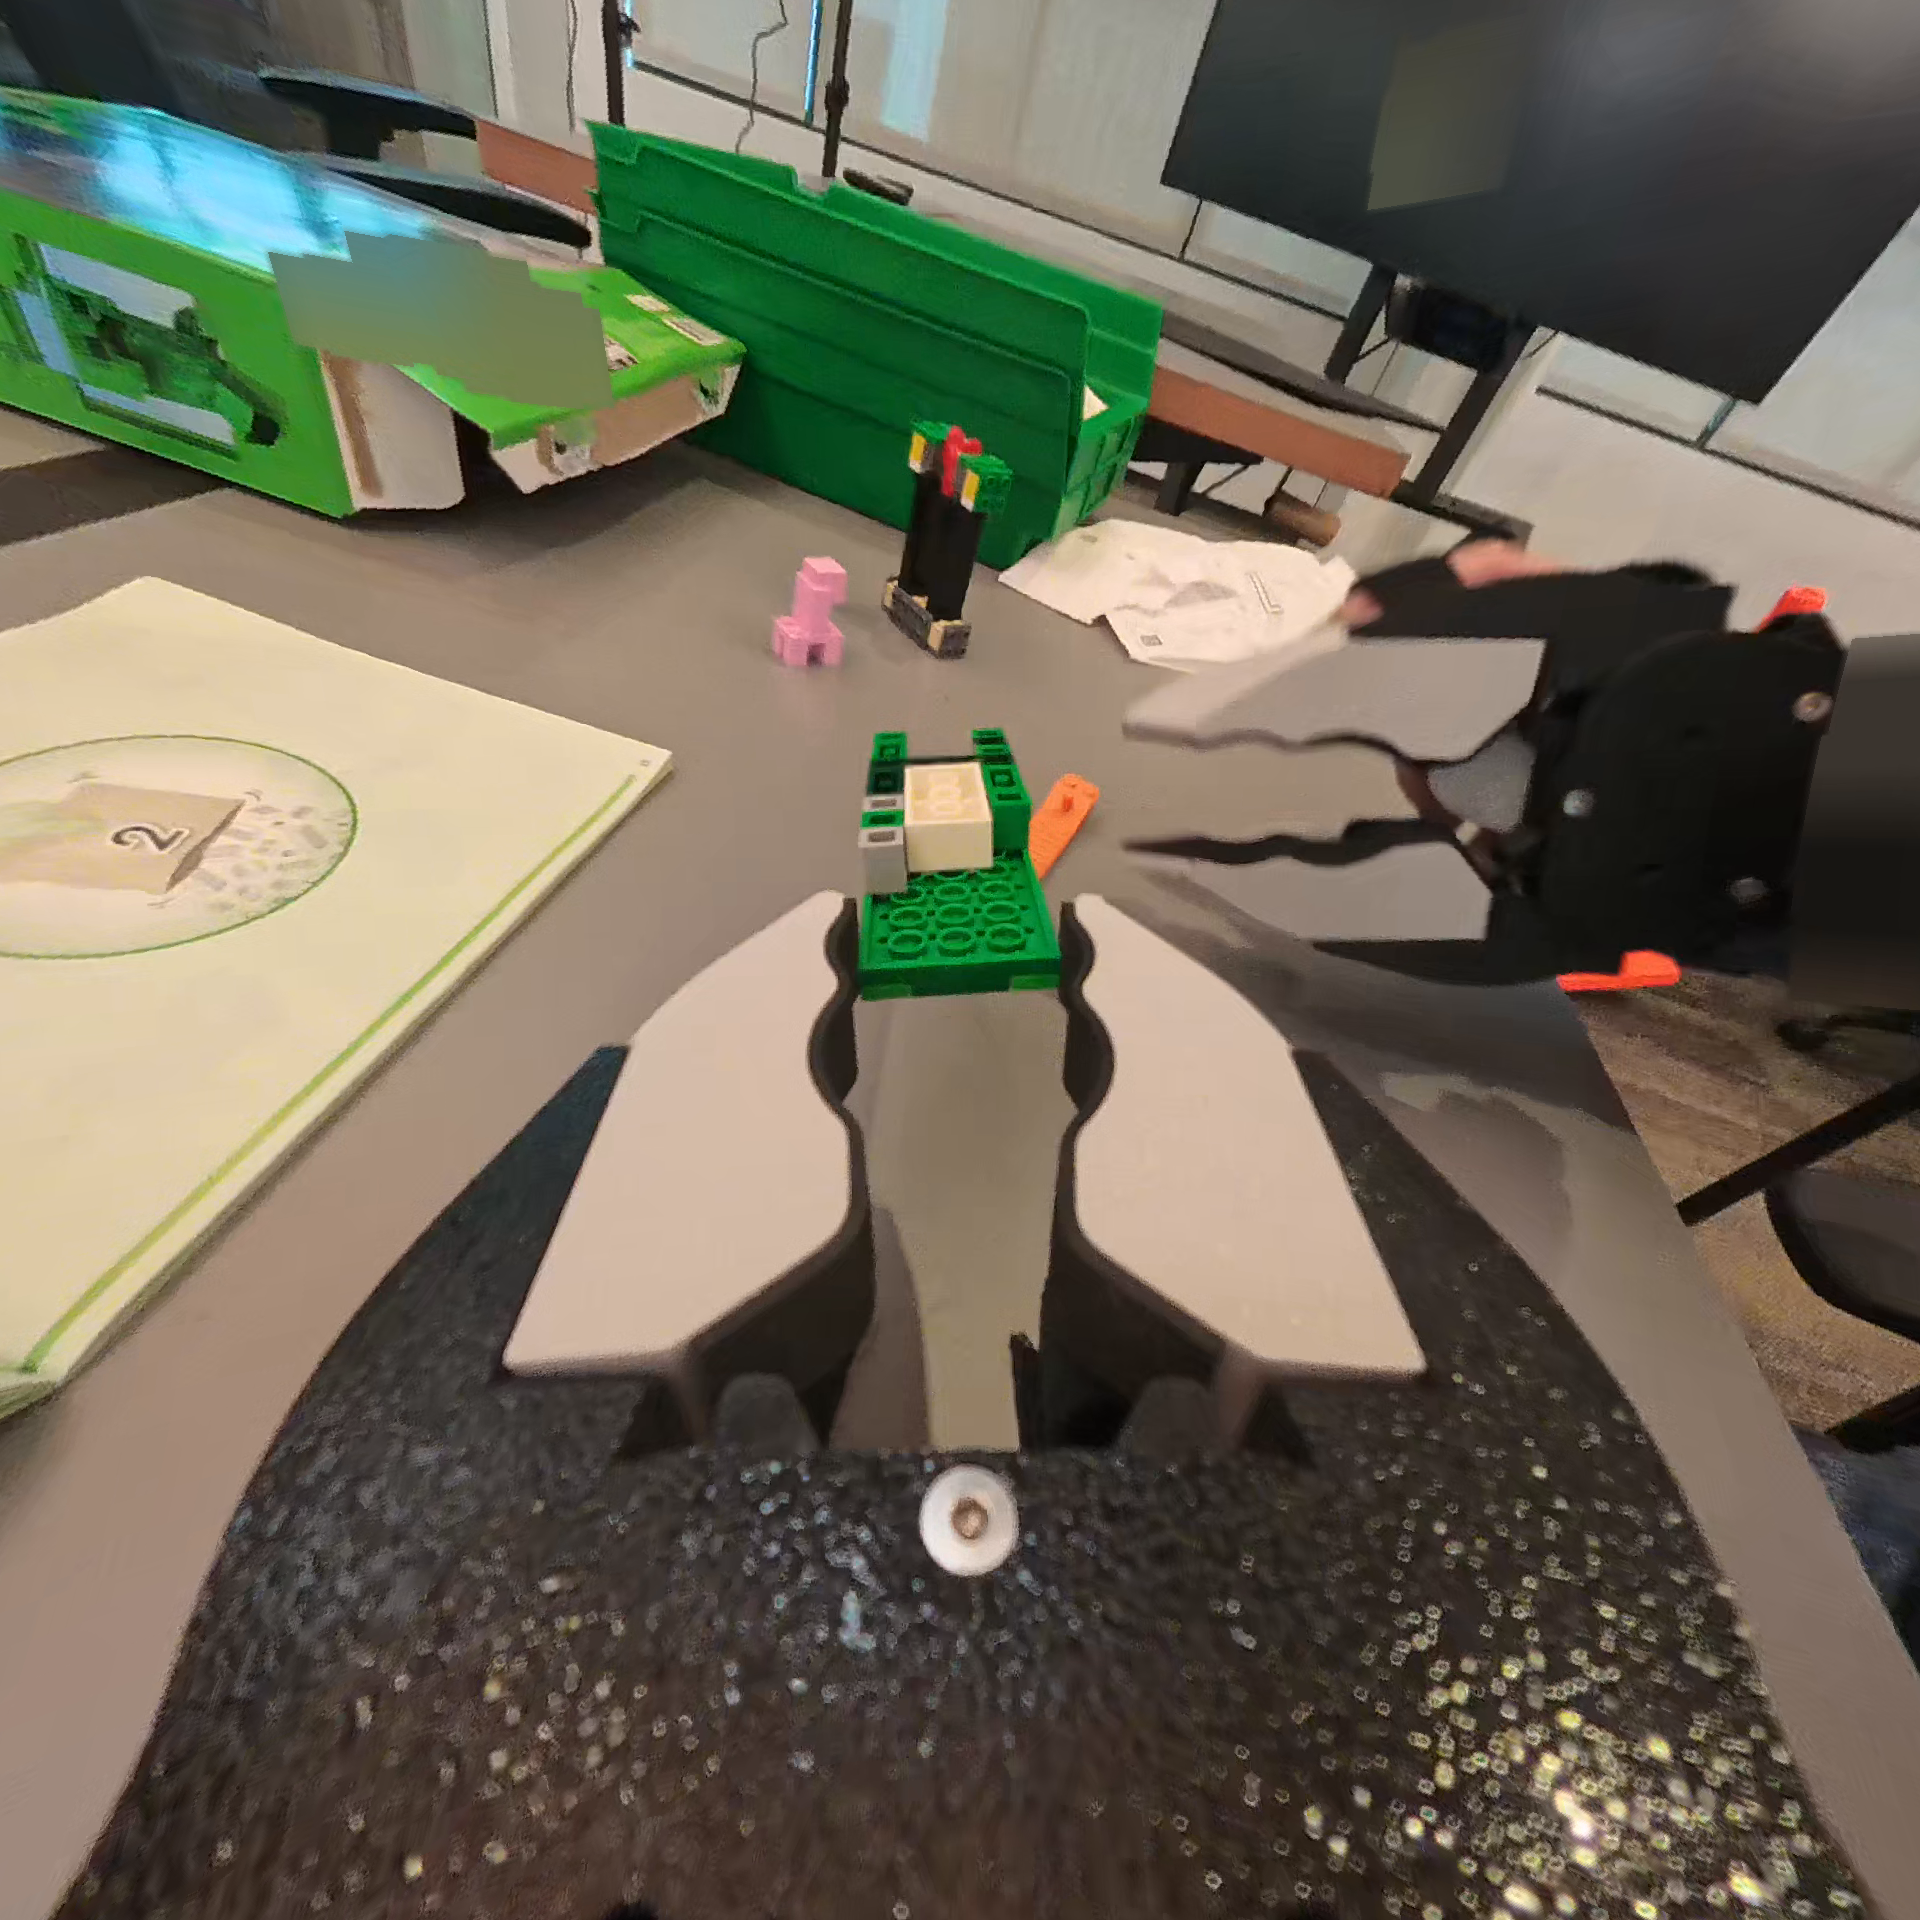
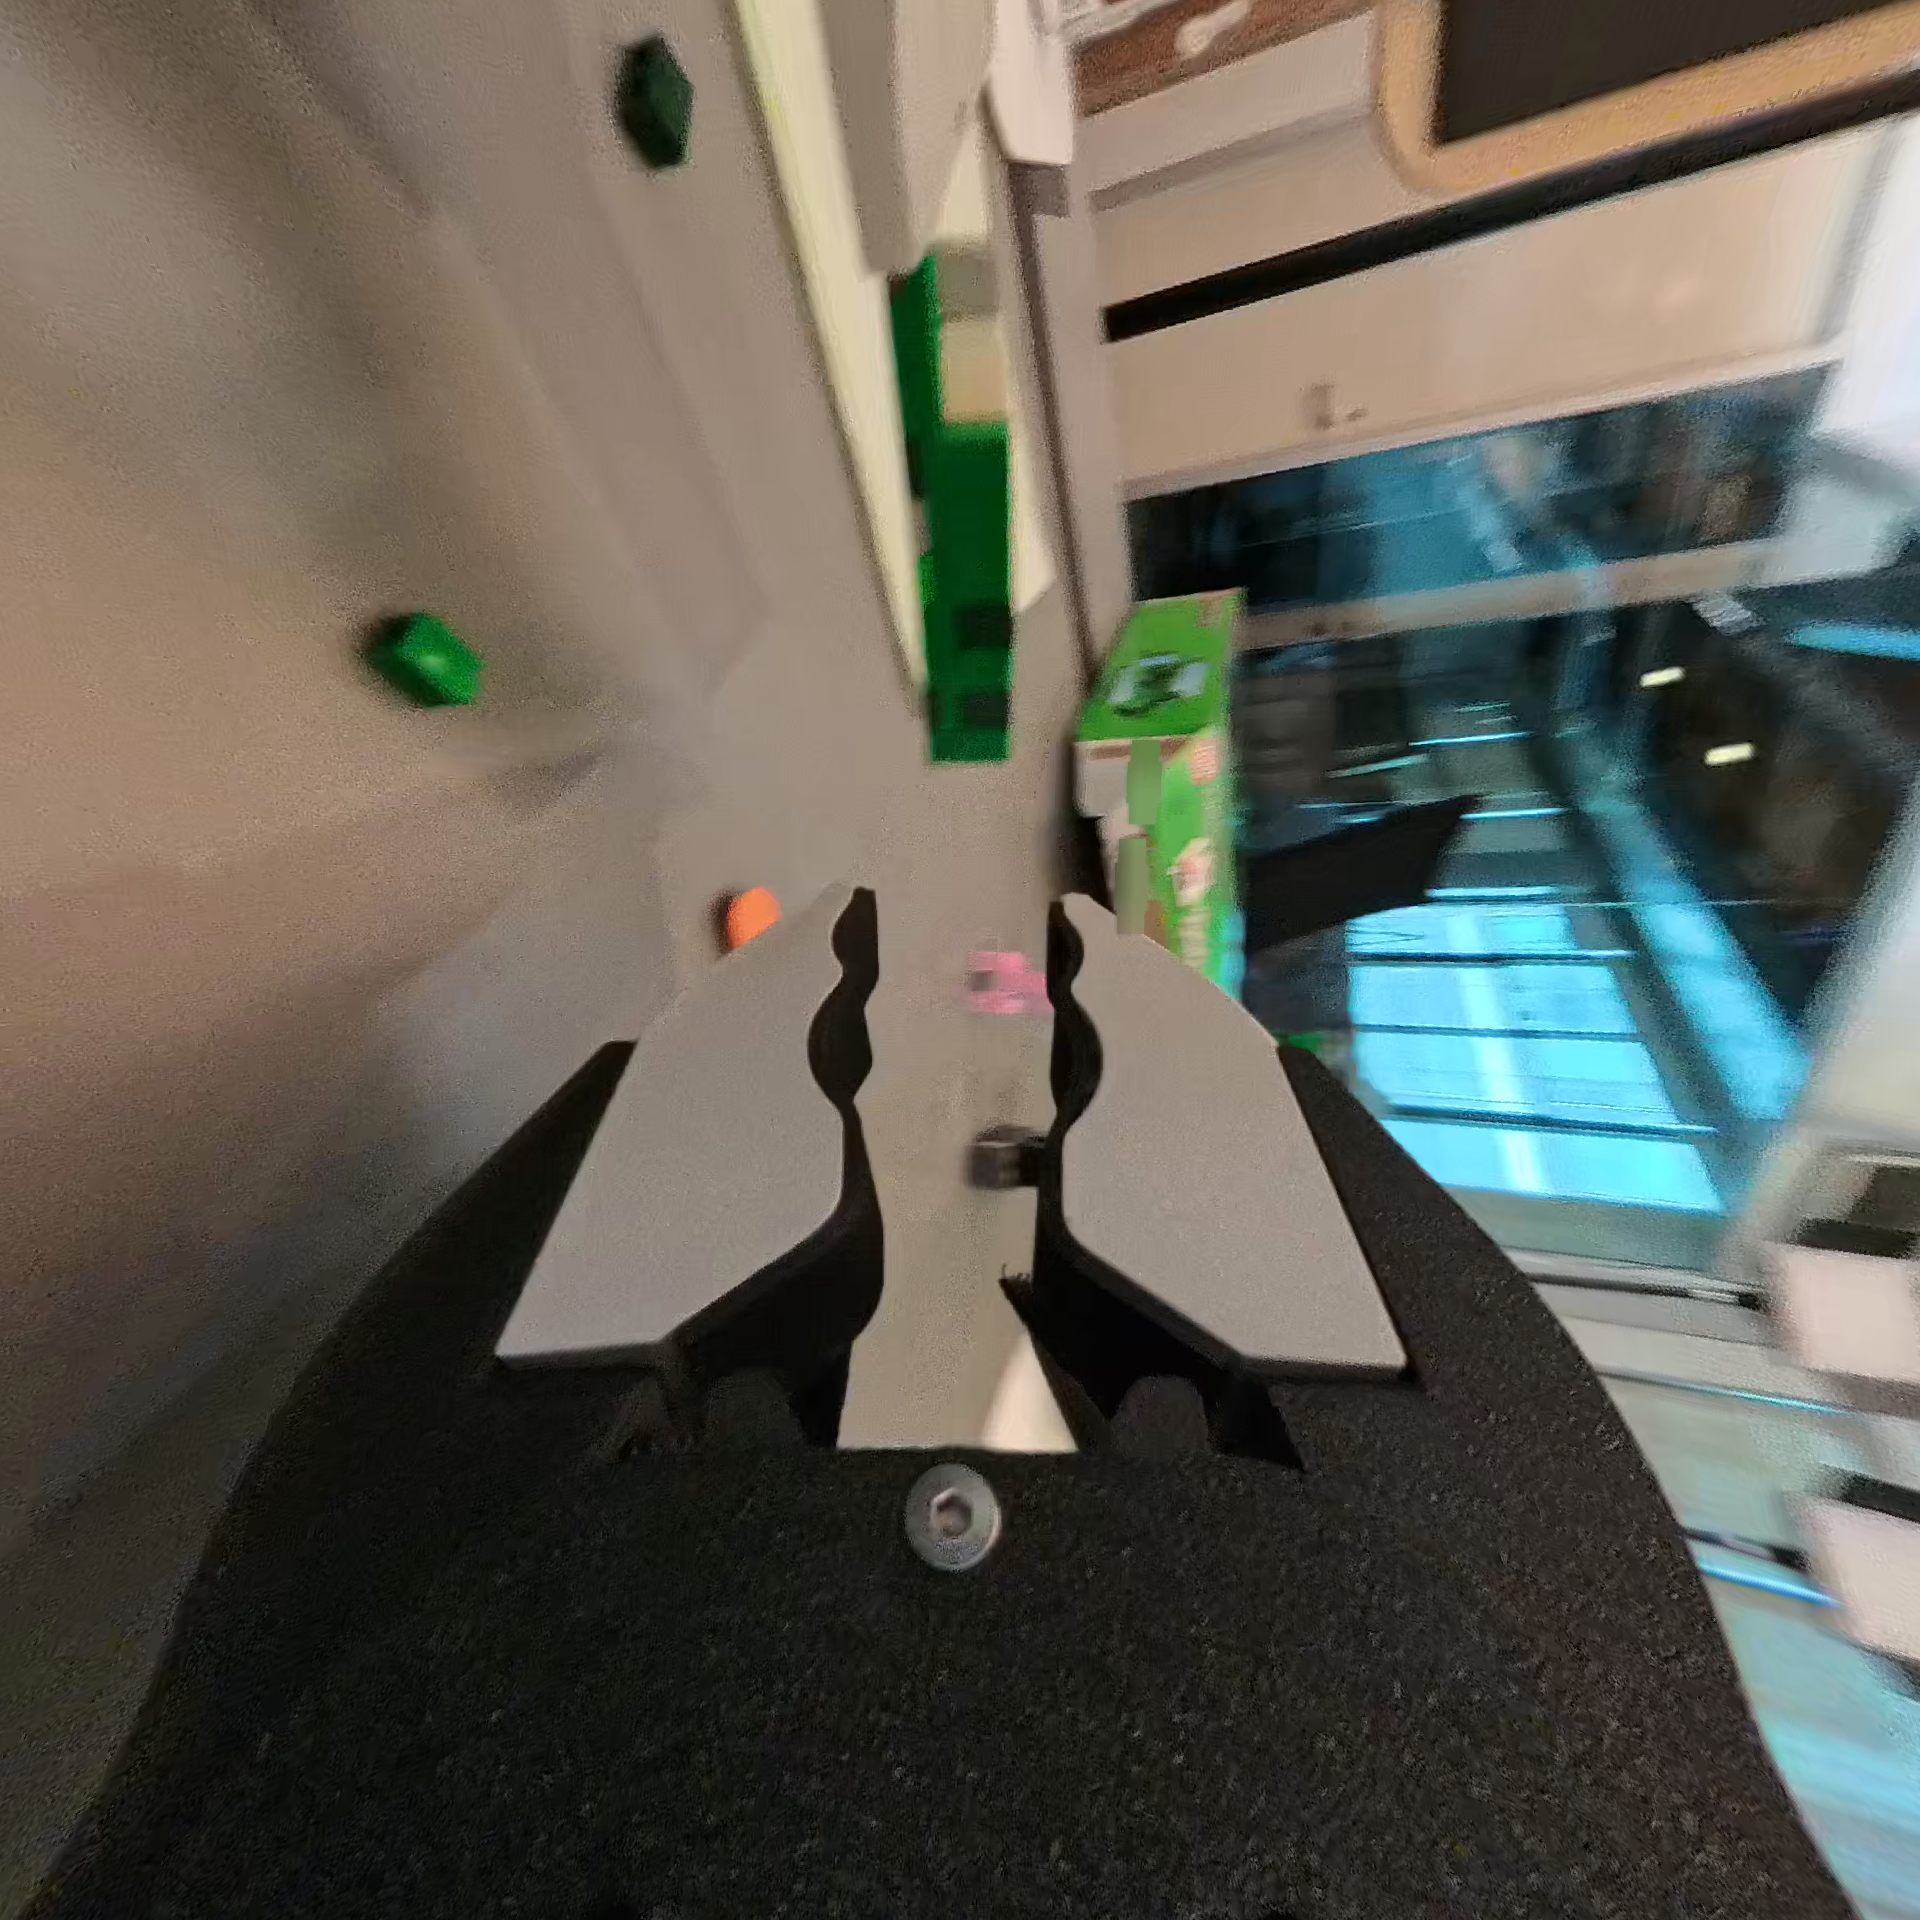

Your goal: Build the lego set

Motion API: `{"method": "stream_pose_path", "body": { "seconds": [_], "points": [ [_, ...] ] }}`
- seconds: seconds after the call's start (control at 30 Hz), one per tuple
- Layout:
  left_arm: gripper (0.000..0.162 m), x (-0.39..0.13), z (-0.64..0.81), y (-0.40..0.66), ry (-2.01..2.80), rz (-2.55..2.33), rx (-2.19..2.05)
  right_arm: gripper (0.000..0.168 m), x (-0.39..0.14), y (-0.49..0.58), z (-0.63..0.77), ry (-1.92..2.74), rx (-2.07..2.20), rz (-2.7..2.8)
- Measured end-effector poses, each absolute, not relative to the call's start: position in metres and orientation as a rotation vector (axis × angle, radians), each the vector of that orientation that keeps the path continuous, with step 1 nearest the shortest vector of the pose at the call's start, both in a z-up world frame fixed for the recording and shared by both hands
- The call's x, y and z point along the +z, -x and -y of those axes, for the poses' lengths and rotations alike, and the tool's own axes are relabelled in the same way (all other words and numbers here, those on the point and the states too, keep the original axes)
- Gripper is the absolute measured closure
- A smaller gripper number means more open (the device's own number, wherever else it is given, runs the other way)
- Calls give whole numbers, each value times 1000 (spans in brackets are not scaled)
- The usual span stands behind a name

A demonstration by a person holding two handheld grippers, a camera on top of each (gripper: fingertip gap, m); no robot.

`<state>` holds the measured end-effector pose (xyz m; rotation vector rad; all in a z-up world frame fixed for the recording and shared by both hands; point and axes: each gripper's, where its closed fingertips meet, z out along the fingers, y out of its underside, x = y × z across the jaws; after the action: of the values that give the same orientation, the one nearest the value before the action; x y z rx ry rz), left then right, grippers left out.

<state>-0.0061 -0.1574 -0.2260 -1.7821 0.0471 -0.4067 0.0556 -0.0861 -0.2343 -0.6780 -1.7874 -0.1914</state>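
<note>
A green plate build (image 1: 951, 894) with a cream brick (image 1: 943, 816) and small grey pieces lies on the grey table (image 1: 644, 665). My left gripper (image 1: 956, 935) has its fingertips against both sides of the plate's near end and is shut on it. My right gripper (image 1: 1132, 781) is to the right of the build, turned on its side, open and empty. In the blurred right wrist view the right gripper (image 2: 961, 914) has its fingers apart with nothing between them, and the green build (image 2: 961, 582) lies farther ahead.
An orange brick separator (image 1: 1065, 816) lies right of the build. A pink pig figure (image 1: 810, 613) and a black tower build (image 1: 940, 540) stand behind. An instruction booklet (image 1: 260, 935) is at left, a green box (image 1: 208, 343) and green bin (image 1: 883, 343) at the back. Loose green bricks (image 2: 426, 660) lie apart.
</note>
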Motion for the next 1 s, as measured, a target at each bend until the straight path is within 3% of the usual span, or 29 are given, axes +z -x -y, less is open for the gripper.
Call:
{"method": "stream_pose_path", "body": {
  "seconds": [0.17,0.53,0.63,0.73,0.87,1.0],
  "points": [
    [126,-229,161,11,1803,-58,-416,146,-277,-78,143,816,328,2137],
    [126,-266,172,7,2075,-232,-363,150,-261,-64,152,725,339,2562],
    [125,-271,175,4,2111,-242,-391,147,-257,-58,153,807,431,2471],
    [115,-266,176,4,2090,-234,-406,145,-251,-52,147,884,559,2268],
    [100,-255,177,17,2047,-181,-307,138,-224,-38,117,1008,771,1750],
    [99,-233,180,36,1892,-96,-107,140,-210,-37,79,1068,721,1345]
  ]
}}
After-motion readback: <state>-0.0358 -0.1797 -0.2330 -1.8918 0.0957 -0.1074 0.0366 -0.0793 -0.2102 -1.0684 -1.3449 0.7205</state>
